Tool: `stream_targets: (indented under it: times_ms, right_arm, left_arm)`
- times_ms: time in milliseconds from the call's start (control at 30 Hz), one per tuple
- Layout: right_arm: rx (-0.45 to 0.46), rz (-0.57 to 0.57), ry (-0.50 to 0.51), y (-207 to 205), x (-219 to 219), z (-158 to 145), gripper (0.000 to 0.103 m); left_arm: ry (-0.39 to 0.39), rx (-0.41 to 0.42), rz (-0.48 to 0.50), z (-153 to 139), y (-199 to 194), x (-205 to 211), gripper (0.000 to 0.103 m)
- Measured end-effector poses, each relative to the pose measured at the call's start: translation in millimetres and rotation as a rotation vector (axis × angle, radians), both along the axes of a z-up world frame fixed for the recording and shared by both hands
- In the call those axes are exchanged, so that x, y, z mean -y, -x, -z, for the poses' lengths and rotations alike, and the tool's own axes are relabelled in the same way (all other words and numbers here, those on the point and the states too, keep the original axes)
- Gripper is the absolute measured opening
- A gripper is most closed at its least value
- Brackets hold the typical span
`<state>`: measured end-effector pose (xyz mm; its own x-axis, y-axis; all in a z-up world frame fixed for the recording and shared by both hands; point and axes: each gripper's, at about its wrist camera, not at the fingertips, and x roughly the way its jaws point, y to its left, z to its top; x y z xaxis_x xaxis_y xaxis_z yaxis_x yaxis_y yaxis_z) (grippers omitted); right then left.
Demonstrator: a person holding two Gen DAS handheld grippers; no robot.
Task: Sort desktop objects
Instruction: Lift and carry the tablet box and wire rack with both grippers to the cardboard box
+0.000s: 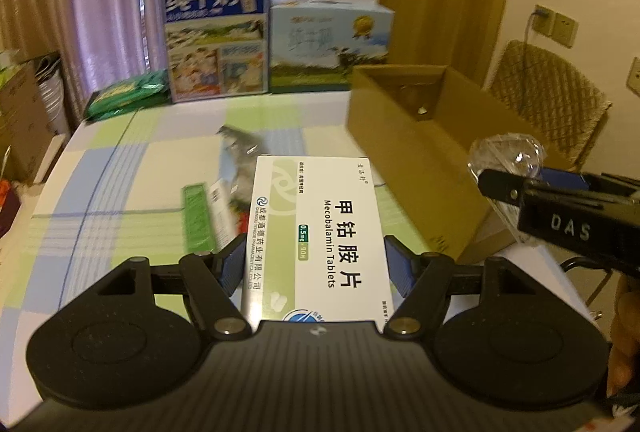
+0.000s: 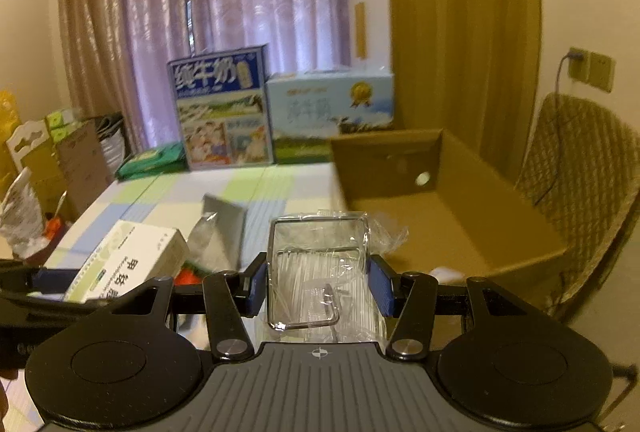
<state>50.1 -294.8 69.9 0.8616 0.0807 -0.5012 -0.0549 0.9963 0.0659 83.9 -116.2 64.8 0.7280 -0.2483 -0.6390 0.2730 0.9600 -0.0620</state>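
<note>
L hand-held gripper (image 1: 316, 264) clamps tablet box (image 1: 320, 232); R hand-held gripper (image 2: 318, 286) clamps clear packet (image 2: 320, 264).

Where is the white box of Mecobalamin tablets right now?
The white and green Mecobalamin tablet box is clamped in the left gripper above the checked tablecloth, left of the open brown cardboard box.

Bench (image 1: 120, 167) covered in a green, blue and white checked cloth. Resting on it: open brown cardboard box (image 1: 404, 135), two printed milk cartons (image 1: 216, 35) at the rear, green packet (image 1: 128, 91), blurred small packages (image 1: 208, 207).
</note>
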Motion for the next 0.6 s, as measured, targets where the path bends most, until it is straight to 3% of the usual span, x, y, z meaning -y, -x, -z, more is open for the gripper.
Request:
stream_targets:
  times_ms: [233, 600]
  right_arm:
    - [0.015, 0.048, 0.014, -16.3, 52.9, -24.4, 0.049]
    - [-0.017, 0.098, 0.018, -42.7, 127.1, -22.7, 0.049]
  left_arm:
    - [0.017, 0.018, 0.066, -20.6, -13.1, 48.2, 0.067]
    - [0.047, 0.007, 0.152, -25.7, -43.2, 126.3, 0.067]
